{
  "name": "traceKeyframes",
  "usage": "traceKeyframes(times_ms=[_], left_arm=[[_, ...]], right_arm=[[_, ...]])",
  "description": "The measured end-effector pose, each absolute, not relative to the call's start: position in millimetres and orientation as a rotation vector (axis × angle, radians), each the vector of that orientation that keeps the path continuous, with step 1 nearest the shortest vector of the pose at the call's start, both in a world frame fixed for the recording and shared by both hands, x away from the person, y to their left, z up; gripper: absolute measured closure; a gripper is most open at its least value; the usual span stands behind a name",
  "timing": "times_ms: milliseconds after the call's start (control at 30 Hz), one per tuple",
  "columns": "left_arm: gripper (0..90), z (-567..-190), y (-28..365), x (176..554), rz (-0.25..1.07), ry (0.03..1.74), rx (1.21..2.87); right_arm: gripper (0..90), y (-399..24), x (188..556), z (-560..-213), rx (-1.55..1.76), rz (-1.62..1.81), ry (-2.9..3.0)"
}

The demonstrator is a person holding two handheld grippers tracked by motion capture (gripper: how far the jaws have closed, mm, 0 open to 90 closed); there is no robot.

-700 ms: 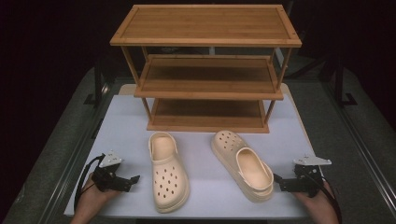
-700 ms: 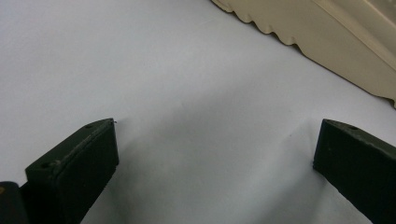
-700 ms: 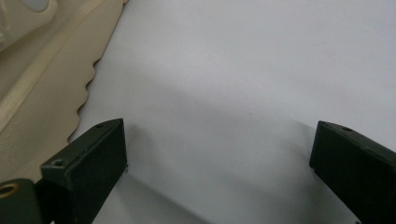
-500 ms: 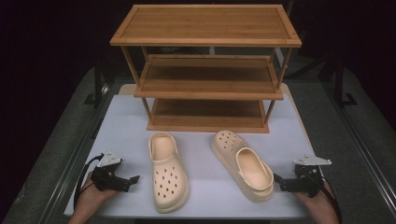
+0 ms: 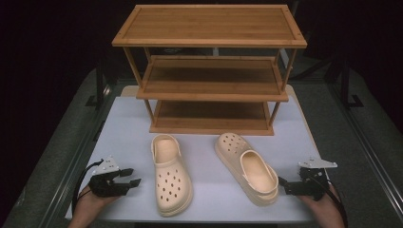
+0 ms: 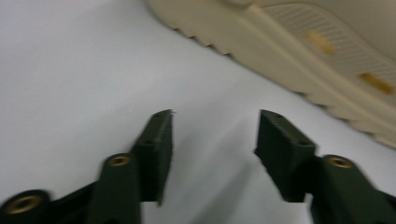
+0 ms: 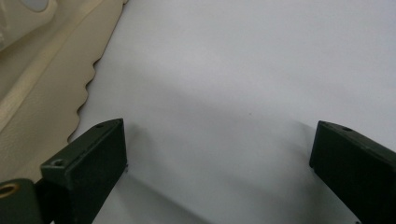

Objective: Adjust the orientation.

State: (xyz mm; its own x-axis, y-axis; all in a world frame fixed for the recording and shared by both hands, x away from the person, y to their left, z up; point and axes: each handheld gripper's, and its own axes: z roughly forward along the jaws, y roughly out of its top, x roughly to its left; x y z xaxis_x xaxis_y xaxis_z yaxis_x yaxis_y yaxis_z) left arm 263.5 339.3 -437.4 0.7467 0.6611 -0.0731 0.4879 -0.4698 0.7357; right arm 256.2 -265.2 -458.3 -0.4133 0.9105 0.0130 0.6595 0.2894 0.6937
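Left gripper (image 5: 134, 176): I hold it low over the desk near the front left corner, jaws parted with bare desk between them, gripping nothing; it points toward the left clog.
Right gripper (image 5: 281, 183): I hold it near the front right corner, jaws spread wide and empty, tips just beside the heel end of the right clog.
Left clog (image 5: 170, 175): lies flat on the desk, upright, opening toward the rack, perforated toe toward me; in the left gripper view its ridged sole edge (image 6: 299, 60) runs across the upper right.
Right clog (image 5: 247, 166): lies flat, angled, toe toward the rack, heel toward my right gripper; apart from the left clog.
Shoe rack (image 5: 209, 71): three wooden tiers, standing behind both clogs.
Desk (image 5: 128, 123): white surface.
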Motion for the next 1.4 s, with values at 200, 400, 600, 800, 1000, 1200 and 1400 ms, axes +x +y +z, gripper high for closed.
traceKeyframes(times_ms=[200,400,600,800,1000,1200,1400], left_arm=[[87.7,-430,321,252,0.224,0.767,2.19],[90.0,-425,299,243,0.145,0.658,2.203],[90.0,-424,292,240,0.12,0.614,2.206],[90.0,-426,286,241,0.073,0.597,2.187],[90.0,-428,270,242,0.037,0.554,2.182],[90.0,-431,247,246,0.005,0.505,2.179],[90.0,-433,231,251,-0.012,0.479,2.173]], right_arm=[[3.1,-265,256,-458,1.412,0.888,2.178],[3.0,-265,256,-458,1.412,0.888,2.177],[3.0,-265,256,-458,1.413,0.888,2.177],[3.0,-265,256,-458,1.412,0.889,2.178],[3.0,-265,256,-458,1.412,0.889,2.178],[3.0,-265,256,-458,1.412,0.889,2.178],[3.0,-265,256,-458,1.412,0.889,2.178]])
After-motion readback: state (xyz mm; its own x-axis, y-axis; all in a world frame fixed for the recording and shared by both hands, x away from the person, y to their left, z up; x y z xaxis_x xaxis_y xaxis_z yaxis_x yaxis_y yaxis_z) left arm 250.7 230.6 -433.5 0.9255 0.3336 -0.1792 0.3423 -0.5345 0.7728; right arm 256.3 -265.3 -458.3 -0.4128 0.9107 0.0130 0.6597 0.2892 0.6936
